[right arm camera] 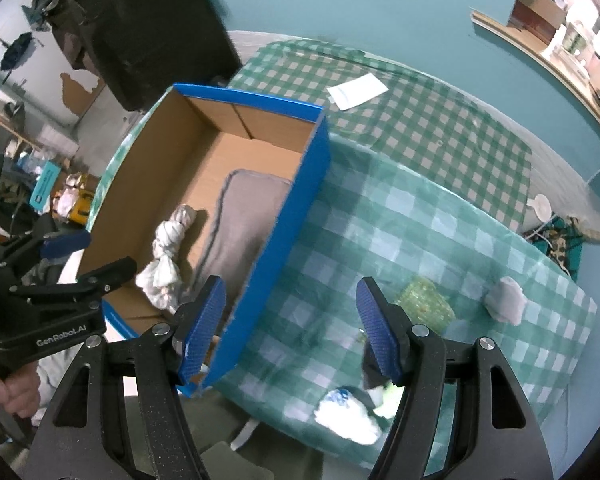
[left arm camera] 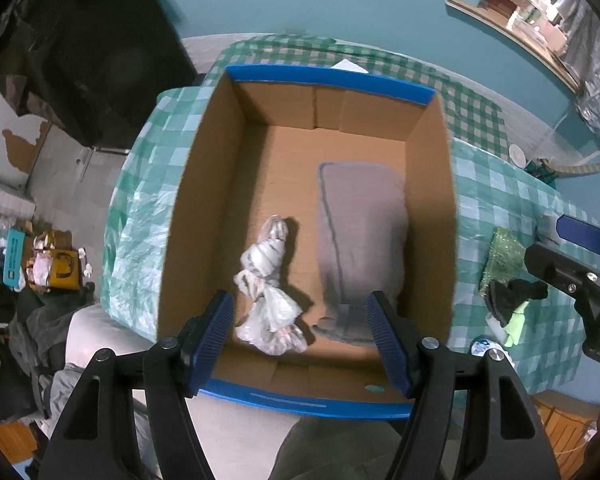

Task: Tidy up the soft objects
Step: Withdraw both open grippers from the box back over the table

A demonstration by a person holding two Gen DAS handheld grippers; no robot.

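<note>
An open cardboard box [left arm camera: 204, 184] with blue edges stands on the checked table; it also shows in the right wrist view [right arm camera: 300, 200]. Inside lie a folded grey cloth [left arm camera: 360, 236] [right arm camera: 240, 216] and a knotted white plastic bag [left arm camera: 268, 292] [right arm camera: 164, 256]. My left gripper [left arm camera: 302, 340] is open and empty above the box's near end. My right gripper [right arm camera: 290, 328] is open and empty above the table beside the box's right wall. On the table lie a green sponge [right arm camera: 424, 304], a rolled grey sock [right arm camera: 504, 300], a white-blue cloth [right arm camera: 348, 412] and a dark item [left arm camera: 512, 296].
A white envelope [right arm camera: 358, 90] lies at the table's far side. A white disc [right arm camera: 540, 206] sits at the right edge. Clutter covers the floor [left arm camera: 40, 264] on the left. A dark cabinet [left arm camera: 92, 60] stands behind the table.
</note>
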